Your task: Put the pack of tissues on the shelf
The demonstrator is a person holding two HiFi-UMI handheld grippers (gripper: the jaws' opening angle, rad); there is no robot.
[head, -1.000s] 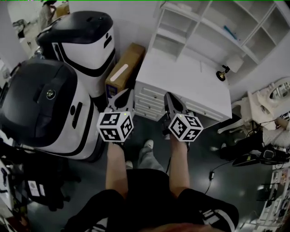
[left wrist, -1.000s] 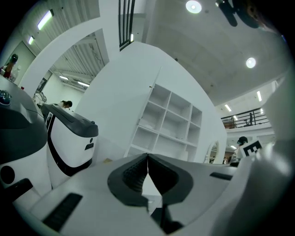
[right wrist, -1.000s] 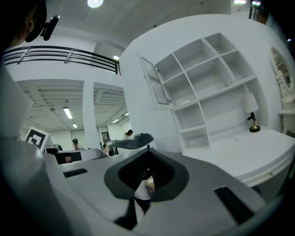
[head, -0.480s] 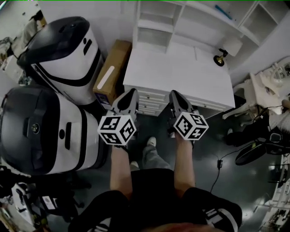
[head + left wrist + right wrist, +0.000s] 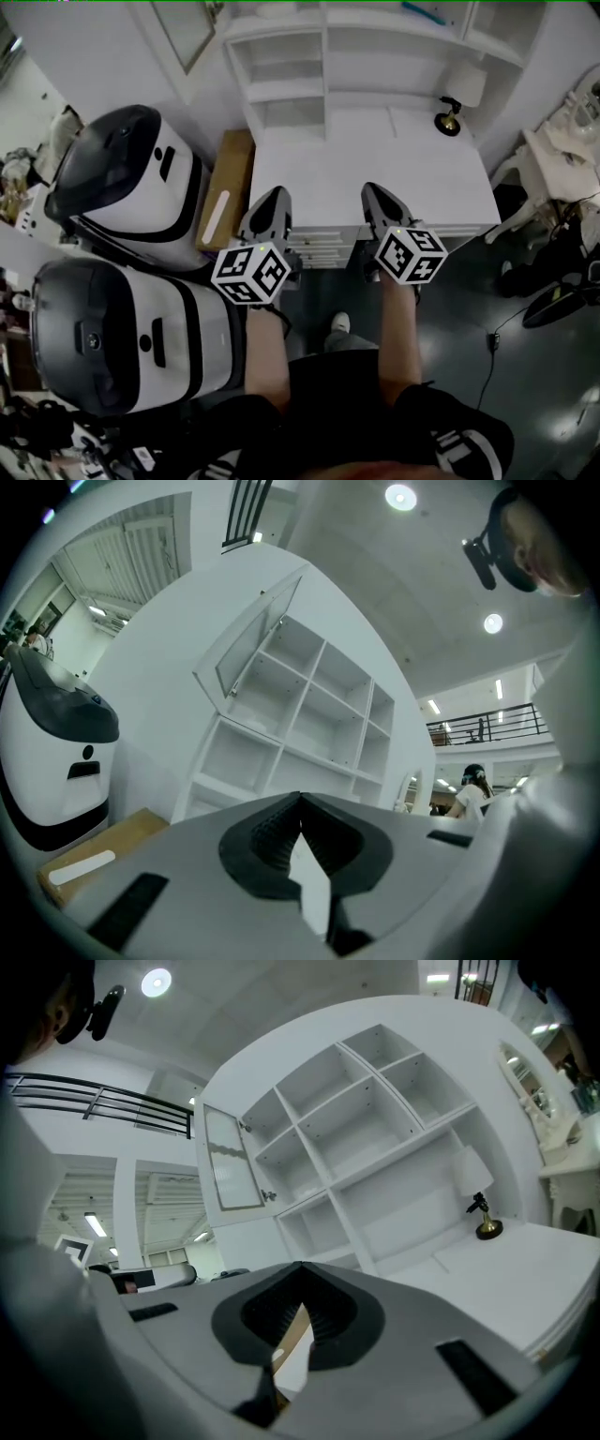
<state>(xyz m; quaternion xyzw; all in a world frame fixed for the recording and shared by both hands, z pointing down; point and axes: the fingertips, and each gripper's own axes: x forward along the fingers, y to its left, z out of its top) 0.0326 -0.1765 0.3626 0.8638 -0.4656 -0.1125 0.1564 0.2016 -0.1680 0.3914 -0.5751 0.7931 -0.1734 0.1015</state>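
Two white-and-black machines (image 5: 141, 202) sit on the left, with a cardboard box (image 5: 225, 192) wedged beside the white desk (image 5: 375, 178). Over the desk's near edge, the left gripper (image 5: 275, 194) and right gripper (image 5: 372, 189) are both pinched together, holding nothing. The shelf (image 5: 323, 56) stands at the far side, with a little lamp (image 5: 448, 122) on its right. Can't spot the pack of tissues in any view.
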